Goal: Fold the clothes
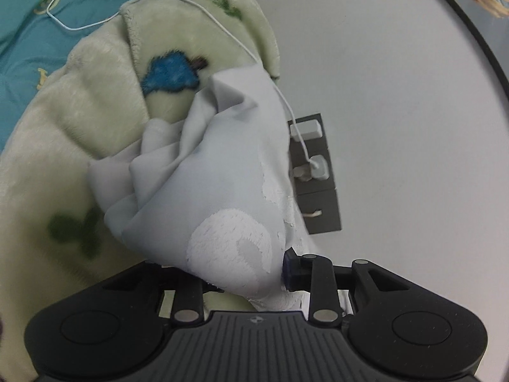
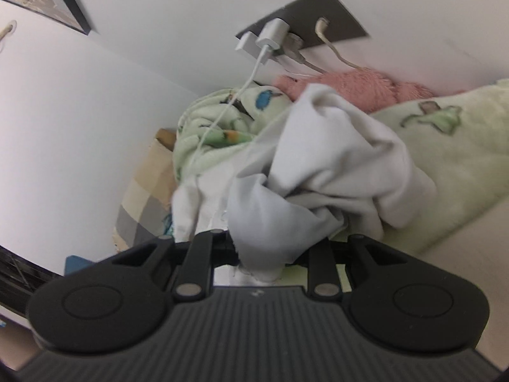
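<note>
A pale grey-white garment (image 1: 203, 172) with a cracked white print bunches up in front of the left wrist camera. My left gripper (image 1: 254, 273) is shut on the garment's printed part, and cloth hides most of the fingers. In the right wrist view the same white garment (image 2: 318, 165) hangs crumpled above a bed. My right gripper (image 2: 264, 254) is shut on another bunch of it, with cloth draped over the fingertips.
A pale green fleece blanket (image 1: 63, 146) with animal prints lies under the garment, also seen as the blanket (image 2: 451, 146) on the right. A grey wall socket panel (image 1: 318, 178) holds white chargers and a cable (image 1: 222, 22). A teal sheet (image 1: 38, 31), a pink plush item (image 2: 350, 86) and a checked cushion (image 2: 143, 197) lie nearby.
</note>
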Demonstrator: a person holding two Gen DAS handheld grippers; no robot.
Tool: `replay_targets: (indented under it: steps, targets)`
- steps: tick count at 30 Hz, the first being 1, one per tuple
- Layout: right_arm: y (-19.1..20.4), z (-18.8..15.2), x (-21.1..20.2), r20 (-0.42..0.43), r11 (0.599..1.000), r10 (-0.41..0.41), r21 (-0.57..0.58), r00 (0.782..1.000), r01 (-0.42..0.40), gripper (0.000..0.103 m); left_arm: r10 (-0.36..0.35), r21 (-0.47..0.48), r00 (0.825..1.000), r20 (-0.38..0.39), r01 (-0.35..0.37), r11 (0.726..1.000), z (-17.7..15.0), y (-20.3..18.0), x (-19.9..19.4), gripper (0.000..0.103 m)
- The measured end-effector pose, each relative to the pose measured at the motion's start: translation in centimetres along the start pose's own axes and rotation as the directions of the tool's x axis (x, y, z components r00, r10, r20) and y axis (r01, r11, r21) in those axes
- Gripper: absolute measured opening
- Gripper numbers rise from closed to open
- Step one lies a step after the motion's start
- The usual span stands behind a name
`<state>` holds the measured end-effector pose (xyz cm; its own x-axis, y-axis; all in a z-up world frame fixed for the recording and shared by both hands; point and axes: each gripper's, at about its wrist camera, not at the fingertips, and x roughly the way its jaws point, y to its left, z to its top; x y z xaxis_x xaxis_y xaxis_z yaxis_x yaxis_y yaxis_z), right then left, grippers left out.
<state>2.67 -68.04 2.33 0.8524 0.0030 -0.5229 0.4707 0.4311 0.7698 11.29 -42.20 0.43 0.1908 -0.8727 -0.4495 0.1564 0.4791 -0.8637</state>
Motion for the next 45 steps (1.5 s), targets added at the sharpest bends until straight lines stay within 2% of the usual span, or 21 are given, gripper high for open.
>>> replay_targets:
  steps: [1,3,4,6,9,12,14,19,25,31,33,34,36,37,39,42,45]
  targets:
    - [-0.1,-0.1,-0.2,-0.004,1.0,-0.004,-0.005,1.0,0.004,0.028,0.015,0.027,1.0,0.001,-0.015,1.0,-0.6,-0.2,-0.3,0.037]
    - [-0.4,-0.4,-0.6,-0.013,1.0,-0.012,-0.016,1.0,0.012,0.032,0.053,0.085,0.999,0.0,-0.053,0.995,-1.8,-0.7,-1.0,0.053]
    - [-0.4,-0.5,-1.0,-0.015,1.0,-0.017,-0.024,1.0,0.017,0.033,0.079,0.113,0.997,0.001,-0.078,0.991,-0.9,-0.8,-1.1,0.055]
    - [0.3,-1.1,-2.3,-0.014,0.998,-0.033,-0.053,0.999,0.033,0.037,0.123,0.187,0.992,0.016,-0.124,0.975,0.2,-1.8,-2.5,0.069]
    - [1.3,-2.0,-4.7,0.012,0.991,-0.061,-0.12,0.998,0.062,0.043,0.162,0.307,0.985,0.062,-0.173,0.936,0.6,-4.0,-4.6,0.081]
    - [2.5,-3.2,-7.3,0.059,0.972,-0.087,-0.214,0.994,0.098,0.043,0.207,0.421,0.97,0.125,-0.241,0.875,-0.1,-5.6,-6.4,0.088]
    - [3.3,-4.2,-9.2,0.092,0.957,-0.086,-0.268,0.992,0.108,0.043,0.227,0.472,0.96,0.167,-0.28,0.836,-2.3,-7.8,-9.3,0.089]
    - [5.8,-7.1,-13.5,0.169,0.911,-0.07,-0.392,0.983,0.132,0.043,0.224,0.55,0.946,0.233,-0.318,0.773,-6.6,-10.5,-15.5,0.089]
    - [7.8,-10.9,-17.2,0.231,0.847,-0.068,-0.501,0.971,0.178,0.043,0.242,0.614,0.915,0.323,-0.398,0.682,-9.3,-11.7,-19.9,0.089]
    - [8.9,-14.5,-19.7,0.285,0.794,-0.048,-0.571,0.957,0.21,0.043,0.23,0.657,0.888,0.398,-0.451,0.604,-11.8,-12.3,-23.6,0.09]
    - [9.1,-15.7,-20.4,0.301,0.78,-0.039,-0.587,0.953,0.218,0.043,0.22,0.657,0.877,0.428,-0.469,0.591,-12.6,-12.3,-25.1,0.092]
    - [9.2,-16.3,-20.7,0.311,0.775,-0.034,-0.592,0.95,0.221,0.046,0.211,0.659,0.873,0.44,-0.474,0.584,-13.2,-12.3,-25.8,0.093]
    - [9.2,-17.5,-21.2,0.329,0.764,-0.02,-0.604,0.944,0.227,0.065,0.197,0.666,0.86,0.471,-0.493,0.56,-14.4,-12.1,-27.1,0.098]
    - [9.2,-18.2,-21.4,0.342,0.759,-0.014,-0.608,0.94,0.232,0.069,0.189,0.669,0.853,0.486,-0.502,0.547,-15.1,-12.0,-27.8,0.099]
    - [9.2,-19.6,-21.8,0.377,0.747,0.001,-0.616,0.926,0.25,0.085,0.184,0.671,0.839,0.512,-0.525,0.525,-16.4,-11.9,-29.0,0.101]
    - [9.2,-21.4,-22.1,0.401,0.736,0.006,-0.622,0.916,0.267,0.086,0.176,0.67,0.817,0.549,-0.556,0.491,-18.0,-11.6,-30.7,0.103]
    - [9.2,-23.0,-22.3,0.42,0.721,0.006,-0.631,0.908,0.287,0.086,0.169,0.67,0.806,0.566,-0.57,0.476,-19.2,-11.3,-32.1,0.103]
